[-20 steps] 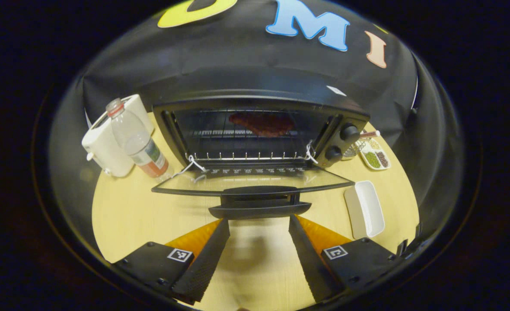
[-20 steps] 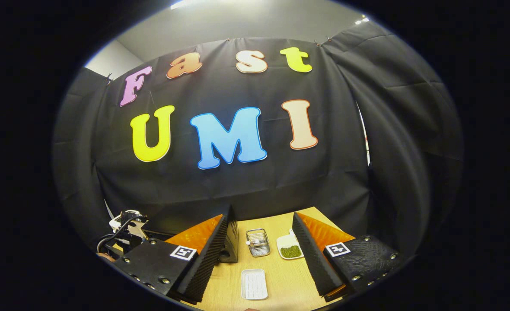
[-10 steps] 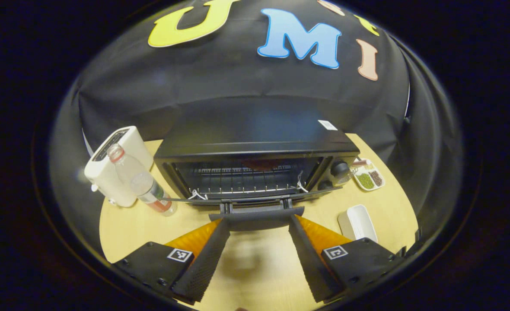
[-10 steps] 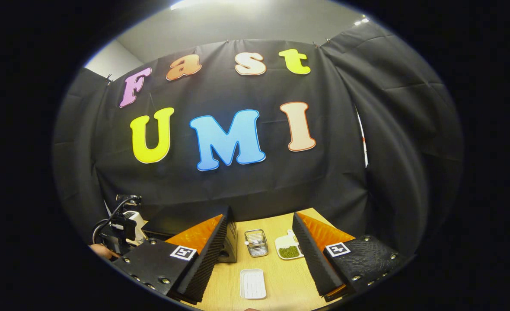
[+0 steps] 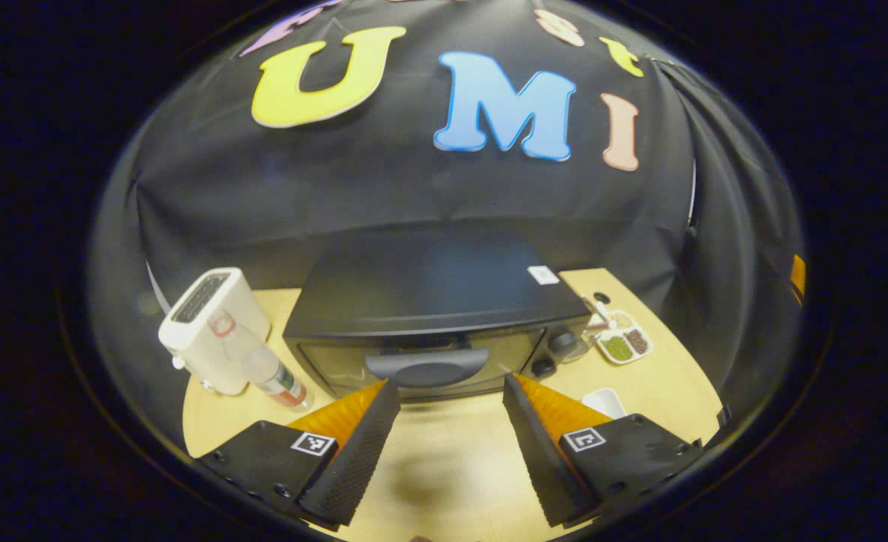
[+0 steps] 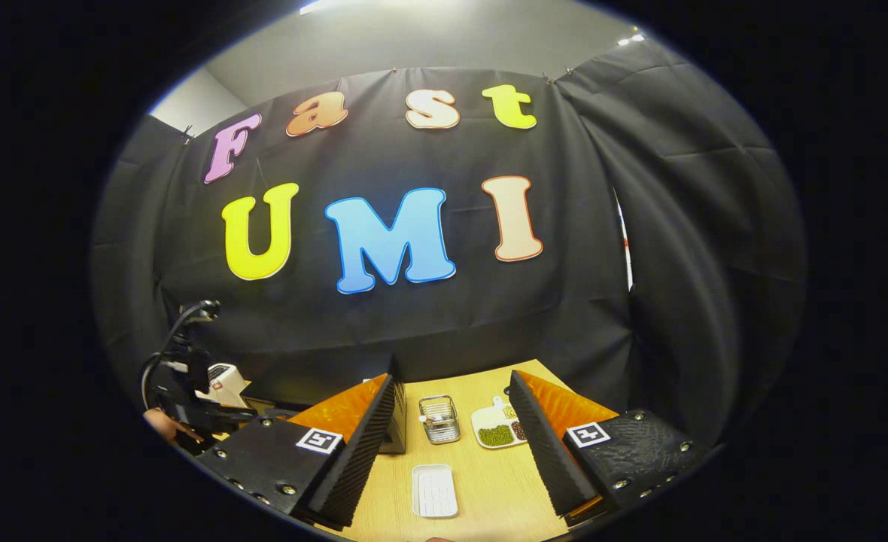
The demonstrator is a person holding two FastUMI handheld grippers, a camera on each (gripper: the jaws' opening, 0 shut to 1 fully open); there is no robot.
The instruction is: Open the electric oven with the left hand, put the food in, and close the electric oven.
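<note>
**Black oven with door shut**

Wide-spread, empty jaws are seen on the left gripper [image 5: 444,388], at 6 o'clock of the door handle [image 5: 427,366], apart from it. Beyond, the electric oven [image 5: 433,316] is judged closed; food is hidden. The right gripper [image 6: 451,395] is likewise spread wide, idle.

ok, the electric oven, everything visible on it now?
The electric oven is a black box standing on the light wooden table, door shut. The glass front carries a wide dark handle; two knobs sit at its right end, a white sticker on top. The open left tool is just before the handle, not gripping.
</note>
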